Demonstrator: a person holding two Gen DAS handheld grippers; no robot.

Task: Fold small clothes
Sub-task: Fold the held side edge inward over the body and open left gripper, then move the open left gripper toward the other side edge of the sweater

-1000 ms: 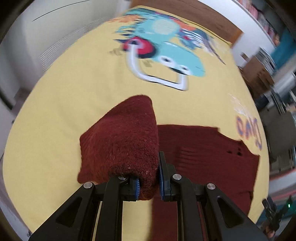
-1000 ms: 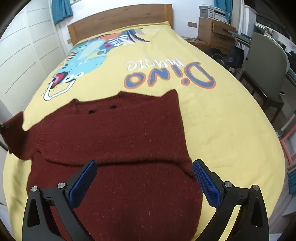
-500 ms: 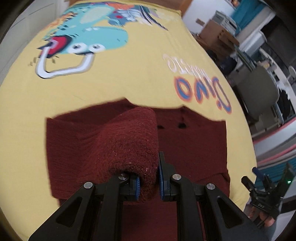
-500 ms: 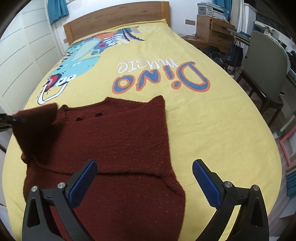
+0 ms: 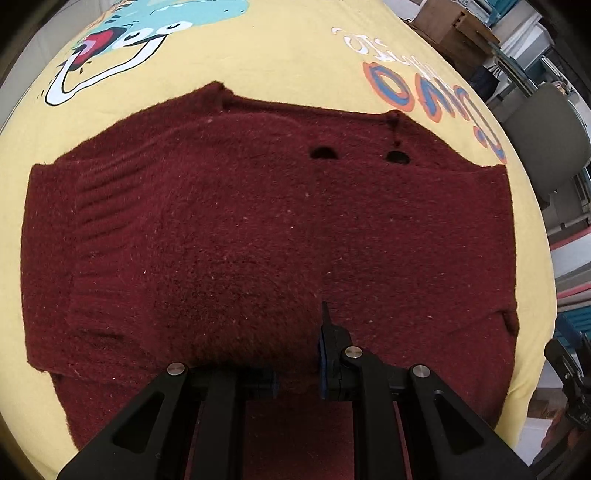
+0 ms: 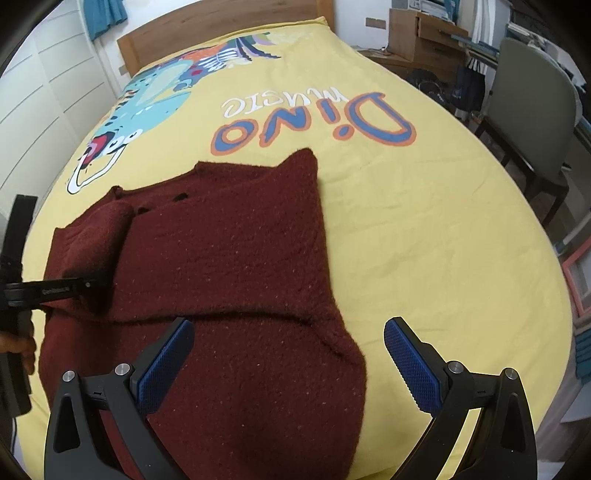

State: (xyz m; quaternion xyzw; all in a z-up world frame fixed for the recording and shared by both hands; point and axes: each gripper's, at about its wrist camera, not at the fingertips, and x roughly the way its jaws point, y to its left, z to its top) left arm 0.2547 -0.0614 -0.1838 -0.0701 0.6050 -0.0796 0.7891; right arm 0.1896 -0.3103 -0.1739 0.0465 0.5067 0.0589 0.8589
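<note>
A dark red knitted sweater (image 6: pixel 236 258) lies flat on a yellow bedspread (image 6: pixel 424 229). My left gripper (image 5: pixel 297 376) is shut on the sweater's left sleeve (image 5: pixel 221 280), which is folded over the sweater's body (image 5: pixel 406 229). In the right wrist view the left gripper (image 6: pixel 88 284) holds the sleeve (image 6: pixel 99 236) low at the sweater's left side. My right gripper (image 6: pixel 286 362) is open and empty, hovering above the sweater's lower right part.
The bedspread carries a dinosaur print (image 6: pixel 155 96) and "Dino music" lettering (image 6: pixel 314 122). A wooden headboard (image 6: pixel 221 18) stands at the far end. A grey chair (image 6: pixel 535 110) and a wooden cabinet (image 6: pixel 424 33) stand to the right of the bed.
My left gripper has carried the sleeve rightward over the sweater's body and lowered it. The right gripper has stayed open and drifted slightly right.
</note>
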